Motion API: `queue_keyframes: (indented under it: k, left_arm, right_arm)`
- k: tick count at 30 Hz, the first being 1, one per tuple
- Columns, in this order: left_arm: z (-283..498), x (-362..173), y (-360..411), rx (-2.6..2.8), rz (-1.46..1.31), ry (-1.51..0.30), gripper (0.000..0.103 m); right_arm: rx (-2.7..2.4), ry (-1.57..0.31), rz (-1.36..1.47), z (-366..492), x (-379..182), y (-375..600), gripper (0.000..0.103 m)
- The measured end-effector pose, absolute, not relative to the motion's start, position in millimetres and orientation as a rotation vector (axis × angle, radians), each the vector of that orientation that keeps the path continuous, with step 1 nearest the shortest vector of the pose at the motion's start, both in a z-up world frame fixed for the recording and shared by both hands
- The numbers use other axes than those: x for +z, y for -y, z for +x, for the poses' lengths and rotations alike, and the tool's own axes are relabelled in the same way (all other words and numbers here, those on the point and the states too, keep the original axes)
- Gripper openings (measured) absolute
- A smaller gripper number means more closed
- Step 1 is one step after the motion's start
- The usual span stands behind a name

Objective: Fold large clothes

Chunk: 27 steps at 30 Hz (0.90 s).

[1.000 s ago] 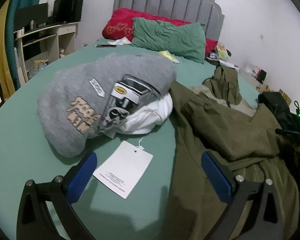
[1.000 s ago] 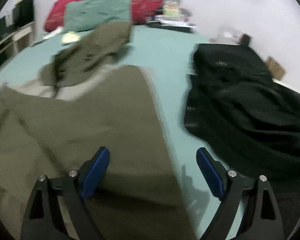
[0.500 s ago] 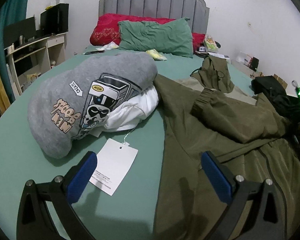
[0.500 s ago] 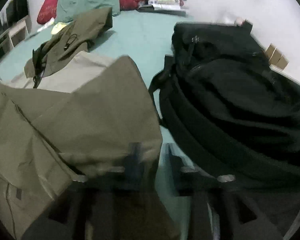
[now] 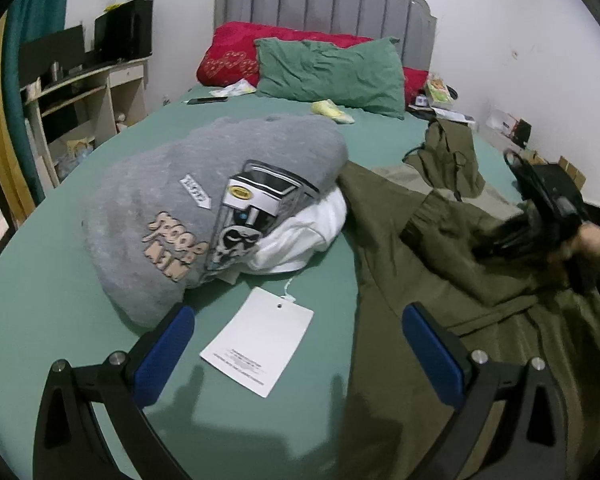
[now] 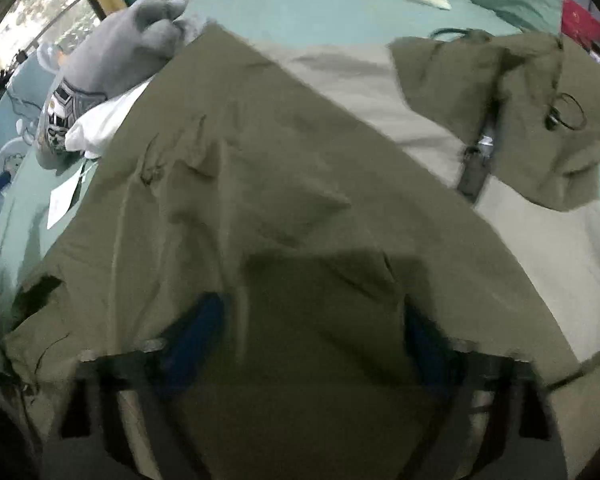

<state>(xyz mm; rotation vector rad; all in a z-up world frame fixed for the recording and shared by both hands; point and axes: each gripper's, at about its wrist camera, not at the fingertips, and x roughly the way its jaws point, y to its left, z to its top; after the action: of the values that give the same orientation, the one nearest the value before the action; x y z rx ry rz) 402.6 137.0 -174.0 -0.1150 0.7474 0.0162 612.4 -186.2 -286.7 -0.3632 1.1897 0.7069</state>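
An olive green jacket [image 5: 440, 264] lies spread on the green bed, with its hood [image 5: 452, 152] toward the pillows. My left gripper [image 5: 300, 344] is open and empty, low over the sheet at the jacket's left edge, above a white paper tag [image 5: 260, 344]. My right gripper [image 6: 316, 340] is open, its blurred blue pads [image 6: 196, 332] wide apart over the jacket's olive cloth [image 6: 284, 184]. The right gripper also shows in the left wrist view [image 5: 540, 216], blurred, over a sleeve.
A folded grey printed sweatshirt [image 5: 204, 200] lies on a white garment [image 5: 304, 232] left of the jacket. Red [image 5: 236, 56] and green pillows [image 5: 332, 68] lie by the grey headboard. A desk [image 5: 84, 96] stands left of the bed.
My right gripper went from open to shut, then open again, swinging left from the black bag to over the jacket. My left gripper stayed open and shifted only slightly.
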Motion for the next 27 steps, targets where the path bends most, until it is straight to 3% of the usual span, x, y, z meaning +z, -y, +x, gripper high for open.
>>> queue_keyframes:
  k: [3,8,11,13,16,17,18,21,27]
  left_arm:
    - [400.1,-171.6,-147.9,0.014,-0.165,-0.756,0.103]
    - [392.7,-164.6,-160.6,0.038,-0.213,-0.730,0.103]
    - [391.5,-162.8,-164.6,0.048,-0.221,-0.725,0.103]
    - [393.0,-162.5,-166.2,0.051,-0.223,-0.726,0.103]
    - [395.1,-163.6,-168.1,0.047,-0.240,-0.737,0.103]
    - [395.8,-163.8,-168.7,0.046,-0.244,-0.739,0.103]
    - [396.3,-164.1,-169.4,0.047,-0.249,-0.742,0.103]
    - [396.9,-165.4,-170.7,0.050,-0.255,-0.745,0.103]
    - [397.3,-170.5,-175.1,0.074,-0.255,-0.751,0.103]
  right_arm:
    - [0.660,-1.073,-0.448,596.0,-260.4,181.9,0.003]
    - [0.234,-0.535,-0.687,562.2,-167.9,170.6,0.003]
    - [0.173,-0.383,-0.738,540.3,-156.4,156.3,0.007]
    - [0.353,-0.429,-0.782,520.5,-179.0,144.2,0.012]
    - [0.660,-0.642,-0.763,483.5,-231.1,128.7,0.015]
    - [0.757,-0.727,-0.725,473.7,-245.6,124.1,0.027]
    - [0.851,-0.807,-0.705,458.3,-260.4,122.0,0.047]
    - [0.937,-0.848,-0.679,417.8,-271.1,116.2,0.074]
    - [0.757,-0.757,-0.382,492.4,-212.5,174.2,0.074]
